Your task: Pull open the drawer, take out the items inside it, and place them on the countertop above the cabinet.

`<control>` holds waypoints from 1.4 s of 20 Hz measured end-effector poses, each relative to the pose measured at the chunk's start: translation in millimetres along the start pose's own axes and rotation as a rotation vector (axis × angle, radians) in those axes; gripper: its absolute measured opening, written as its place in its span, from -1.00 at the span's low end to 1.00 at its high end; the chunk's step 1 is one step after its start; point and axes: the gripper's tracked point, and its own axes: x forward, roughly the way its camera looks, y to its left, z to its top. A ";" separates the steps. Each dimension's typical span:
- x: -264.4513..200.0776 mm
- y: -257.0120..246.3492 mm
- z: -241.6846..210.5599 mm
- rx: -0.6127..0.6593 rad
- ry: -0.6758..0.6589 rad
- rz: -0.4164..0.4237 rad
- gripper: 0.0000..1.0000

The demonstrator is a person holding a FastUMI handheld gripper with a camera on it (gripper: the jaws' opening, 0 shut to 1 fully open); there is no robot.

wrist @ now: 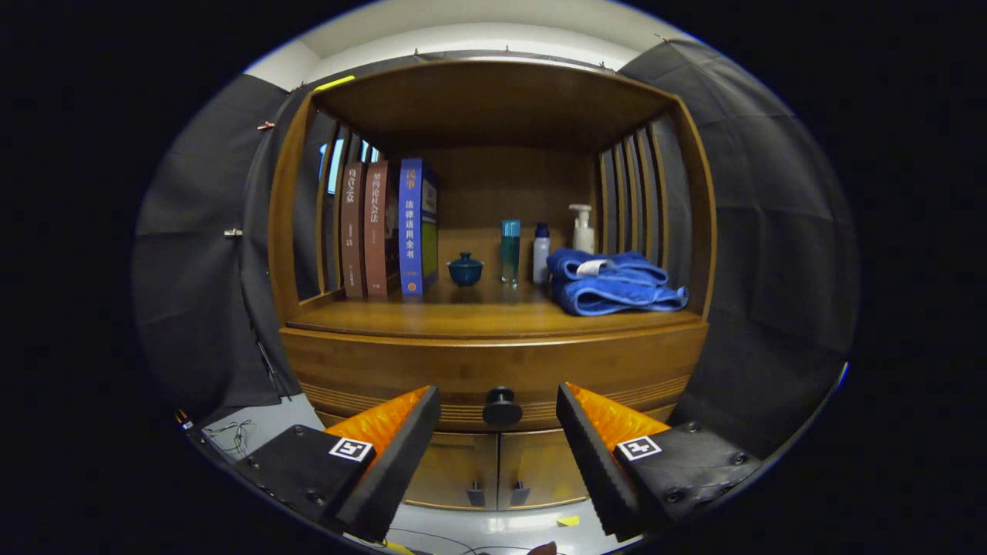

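A wooden cabinet faces me, its drawer (pixel 493 370) closed under the countertop (pixel 463 316). The drawer's round dark knob (pixel 502 406) sits in the gap between my two fingers, still some way beyond their tips. My gripper (pixel 498 408) is open and holds nothing. What lies inside the drawer is hidden.
On the countertop stand three books (pixel 389 227) at the left, a small teal lidded cup (pixel 465 270), a teal bottle (pixel 510 250), a white bottle (pixel 541 253), a pump bottle (pixel 582 229) and folded blue towels (pixel 613 283) at the right. Two small doors (pixel 497 470) sit below the drawer.
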 end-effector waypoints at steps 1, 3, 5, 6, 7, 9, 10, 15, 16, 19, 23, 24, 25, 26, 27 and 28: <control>14.0 -0.1 -10.4 -0.002 0.020 -0.002 0.99; 30.5 -2.7 -24.7 -0.013 0.050 -0.011 0.99; 42.9 -1.7 -33.5 -0.016 0.062 -0.012 0.99; 50.3 -0.4 -37.4 -0.013 0.070 -0.009 0.84; 58.1 0.1 -43.9 -0.014 0.083 -0.009 0.69; 66.3 -0.5 -54.6 0.001 0.111 -0.014 0.42; 69.0 -4.4 -56.0 0.018 0.118 -0.023 0.33; 69.5 -7.5 -54.4 0.091 0.100 -0.012 -0.07; 66.8 -8.3 -53.0 0.084 0.102 -0.014 -0.21; 65.8 -8.1 -55.0 0.078 0.117 -0.008 -0.37; 43.6 -8.5 -59.1 0.065 0.122 -0.010 -0.37; 33.6 -9.0 -60.3 0.063 0.123 -0.010 -0.37; 25.0 -8.5 -61.4 0.062 0.124 -0.012 -0.37; 16.9 -9.7 -62.3 0.063 0.125 -0.013 -0.37; 9.2 -10.0 -63.4 0.064 0.126 -0.013 -0.37; 1.6 -9.9 -65.0 0.063 0.125 -0.013 -0.38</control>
